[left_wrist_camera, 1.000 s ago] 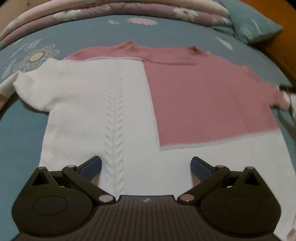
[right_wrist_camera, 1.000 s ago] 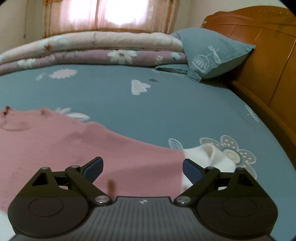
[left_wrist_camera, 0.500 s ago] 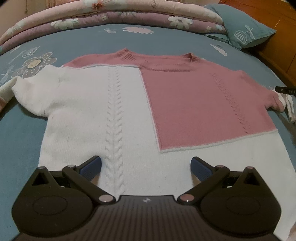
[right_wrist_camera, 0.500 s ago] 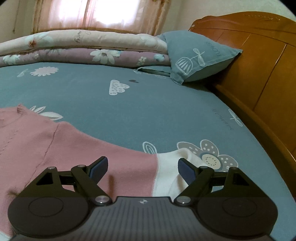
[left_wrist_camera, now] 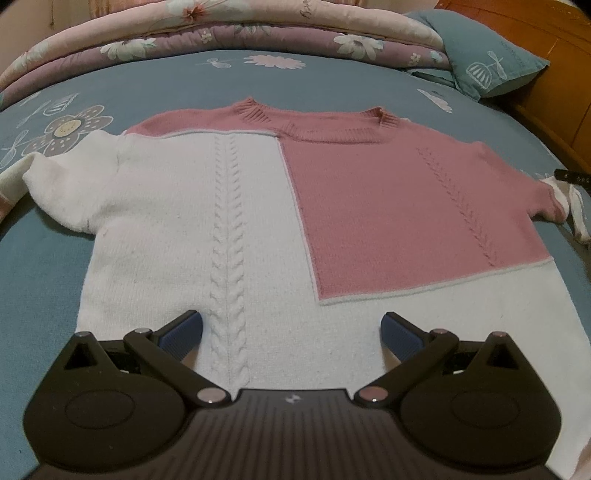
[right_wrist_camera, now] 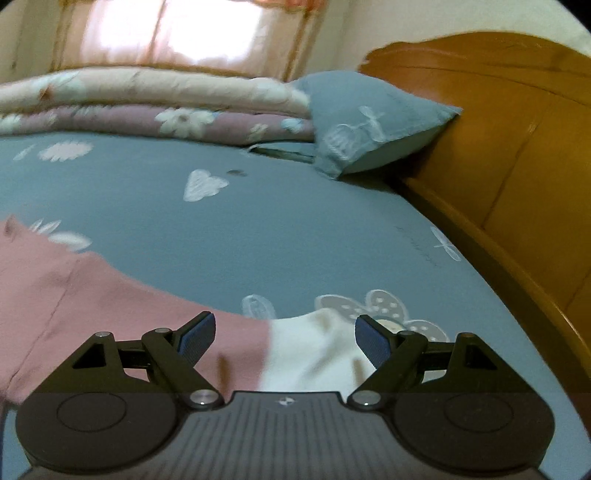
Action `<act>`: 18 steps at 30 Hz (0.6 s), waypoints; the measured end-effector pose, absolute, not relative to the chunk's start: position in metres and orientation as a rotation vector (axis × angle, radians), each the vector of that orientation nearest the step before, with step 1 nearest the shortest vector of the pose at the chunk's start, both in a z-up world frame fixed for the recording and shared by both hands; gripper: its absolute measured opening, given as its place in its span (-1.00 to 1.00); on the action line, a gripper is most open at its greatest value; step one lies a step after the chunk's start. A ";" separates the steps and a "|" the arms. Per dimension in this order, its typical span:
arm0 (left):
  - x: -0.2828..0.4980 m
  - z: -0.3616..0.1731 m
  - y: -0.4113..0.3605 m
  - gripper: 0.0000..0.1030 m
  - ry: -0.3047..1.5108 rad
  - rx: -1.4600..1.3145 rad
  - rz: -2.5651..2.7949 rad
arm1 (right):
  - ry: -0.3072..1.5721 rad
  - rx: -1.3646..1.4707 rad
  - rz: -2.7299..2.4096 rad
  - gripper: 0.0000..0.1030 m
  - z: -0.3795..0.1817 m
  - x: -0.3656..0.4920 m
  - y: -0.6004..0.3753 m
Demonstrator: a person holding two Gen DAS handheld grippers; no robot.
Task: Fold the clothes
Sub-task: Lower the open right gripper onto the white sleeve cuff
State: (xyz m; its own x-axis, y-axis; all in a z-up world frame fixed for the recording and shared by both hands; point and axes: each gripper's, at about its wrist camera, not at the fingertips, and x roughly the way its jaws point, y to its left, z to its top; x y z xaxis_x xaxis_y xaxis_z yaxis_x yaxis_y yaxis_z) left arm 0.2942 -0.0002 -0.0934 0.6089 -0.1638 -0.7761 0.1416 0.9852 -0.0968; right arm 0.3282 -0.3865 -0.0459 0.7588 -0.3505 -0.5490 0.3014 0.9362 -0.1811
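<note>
1. Your right gripper (right_wrist_camera: 284, 334) stands wide, nothing pinched; its jaws have just been closing a little. The blue pads straddle the white cuff (right_wrist_camera: 314, 350) of the sweater's pink sleeve (right_wrist_camera: 147, 314), not yet pressing on it
2. Your left gripper (left_wrist_camera: 291, 328) also gapes, empty, hovering over the white hem of the pink-and-white cable-knit sweater (left_wrist_camera: 258, 206)
3. The sweater lies flat, front up, on the blue-grey flower-print bedsheet (left_wrist_camera: 147, 77), neckline toward the rolled floral quilt (left_wrist_camera: 221, 33)
4. Likely step: take the right sleeve and fold it inward. Lower until one pad slides under the cuff, then clench on both knit layers
5. Grab the knit only; catching the sheet would drag it
6. Lift low and carry the sleeve across the pink panel so the body stays flat
7. Left gripper: steady the hem if the fabric creeps
</note>
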 end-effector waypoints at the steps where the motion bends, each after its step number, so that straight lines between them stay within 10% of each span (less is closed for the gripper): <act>1: 0.294 -0.093 0.000 0.98 0.898 -0.027 -0.178 | 0.621 -0.034 -0.352 0.68 -0.045 0.327 -0.399; 13: 0.295 -0.094 0.002 0.98 0.896 -0.026 -0.181 | 0.752 0.131 -0.351 0.67 -0.080 0.334 -0.444; 18: 0.296 -0.094 0.006 0.98 0.894 -0.044 -0.192 | 0.773 0.124 -0.416 -0.10 -0.071 0.335 -0.437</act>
